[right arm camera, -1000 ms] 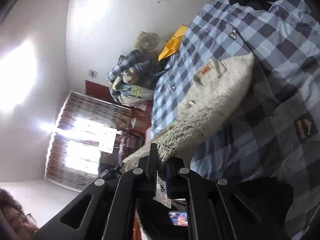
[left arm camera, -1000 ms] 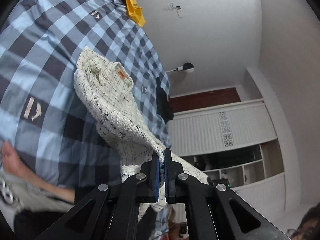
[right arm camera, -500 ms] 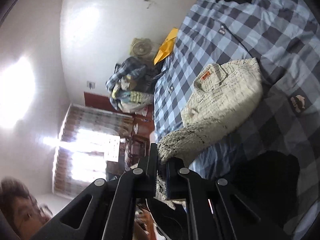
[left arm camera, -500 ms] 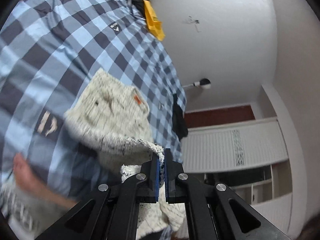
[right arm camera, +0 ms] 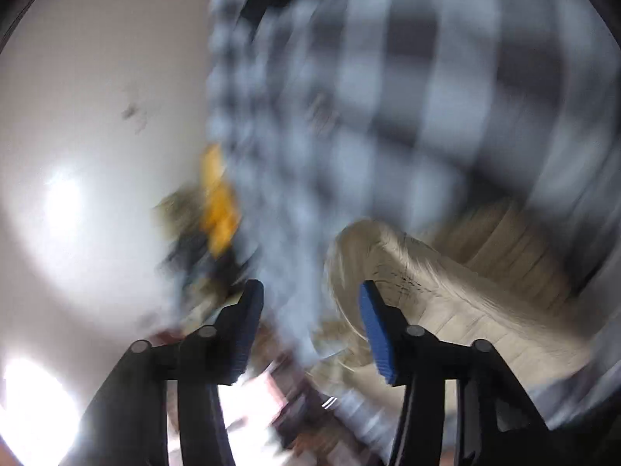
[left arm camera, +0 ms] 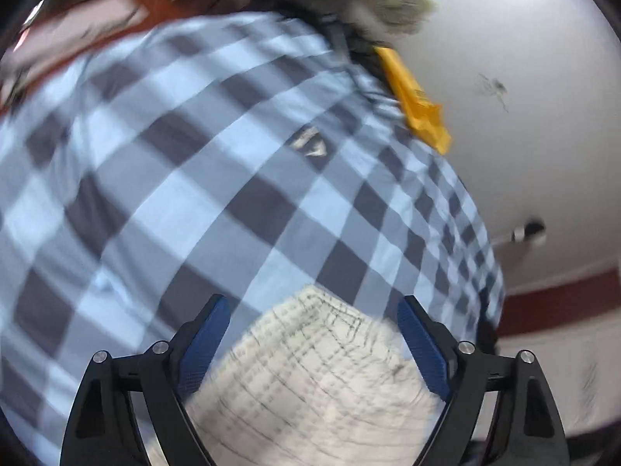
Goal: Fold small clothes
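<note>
Cream checked knit garment (left arm camera: 310,380), folded, flat on blue-grey plaid bedspread (left arm camera: 186,178).

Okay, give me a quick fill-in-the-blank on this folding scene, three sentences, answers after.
1. The cream garment lies on a bedspread patterned in blue and grey ____.
2. The left gripper has fingers with pads coloured ____.
3. At the bed's far edge lies a ____ packet.

Answers: checks; blue; yellow

Left gripper (left arm camera: 312,310), jaws opening, over cream garment (left arm camera: 310,380) (blurred) on blue checked bedspread (left arm camera: 194,178).
</note>
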The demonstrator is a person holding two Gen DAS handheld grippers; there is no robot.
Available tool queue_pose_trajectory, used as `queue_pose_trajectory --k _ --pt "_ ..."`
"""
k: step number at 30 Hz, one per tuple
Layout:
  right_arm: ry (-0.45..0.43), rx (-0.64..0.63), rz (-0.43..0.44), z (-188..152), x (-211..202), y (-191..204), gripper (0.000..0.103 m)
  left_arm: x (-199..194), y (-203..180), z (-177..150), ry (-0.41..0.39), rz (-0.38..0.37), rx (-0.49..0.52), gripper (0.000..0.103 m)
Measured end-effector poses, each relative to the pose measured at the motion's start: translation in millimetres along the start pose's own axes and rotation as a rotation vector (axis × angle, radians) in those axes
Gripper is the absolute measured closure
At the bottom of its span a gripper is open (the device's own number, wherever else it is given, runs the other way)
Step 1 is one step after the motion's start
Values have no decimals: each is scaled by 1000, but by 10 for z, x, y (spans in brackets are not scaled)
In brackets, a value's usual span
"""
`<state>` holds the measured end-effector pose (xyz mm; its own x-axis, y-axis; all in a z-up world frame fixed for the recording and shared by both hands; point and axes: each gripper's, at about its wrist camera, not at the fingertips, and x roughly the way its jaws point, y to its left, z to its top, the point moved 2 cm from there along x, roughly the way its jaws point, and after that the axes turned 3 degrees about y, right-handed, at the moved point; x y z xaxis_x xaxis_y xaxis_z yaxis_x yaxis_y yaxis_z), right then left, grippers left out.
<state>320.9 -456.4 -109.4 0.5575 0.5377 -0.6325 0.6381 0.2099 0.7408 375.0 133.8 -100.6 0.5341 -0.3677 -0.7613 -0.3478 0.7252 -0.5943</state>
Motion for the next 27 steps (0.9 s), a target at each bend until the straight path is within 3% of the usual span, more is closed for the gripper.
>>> queue_pose_trajectory --k 4,9,11,14,16,18,21,22,23,25,27 --pt "34 -274 -185 -308 318 78 48 128 -211 -350 48 65 226 9" --pt "118 -594 -451 -906 1131 106 48 389 -333 -986 119 128 431 9" --pt "188 -682 -504 -1149 1453 97 48 528 -306 -1190 155 145 479 9" --pt "308 -728 -508 -1384 1870 19 48 750 -83 -1361 221 208 475 9" --pt "299 -739 -531 -1491 1947 -17 48 791 77 -1381 241 281 472 10" --pt "213 -772 -555 -1539 1732 9 48 675 195 -1340 234 324 498 10" --pt "119 -841 -494 -1478 1096 -36 48 369 275 -1220 201 344 582 9" --pt "76 -833 -500 -1393 816 -144 44 291 301 -1194 191 346 598 9" --pt "49 -818 -512 -1324 639 -243 30 198 369 -1154 171 351 609 8" --pt "-7 -752 -536 -1112 199 -620 16 110 463 -1124 124 371 623 6" --pt "29 -673 -542 -981 6 -960 16 103 565 -1164 112 359 632 5"
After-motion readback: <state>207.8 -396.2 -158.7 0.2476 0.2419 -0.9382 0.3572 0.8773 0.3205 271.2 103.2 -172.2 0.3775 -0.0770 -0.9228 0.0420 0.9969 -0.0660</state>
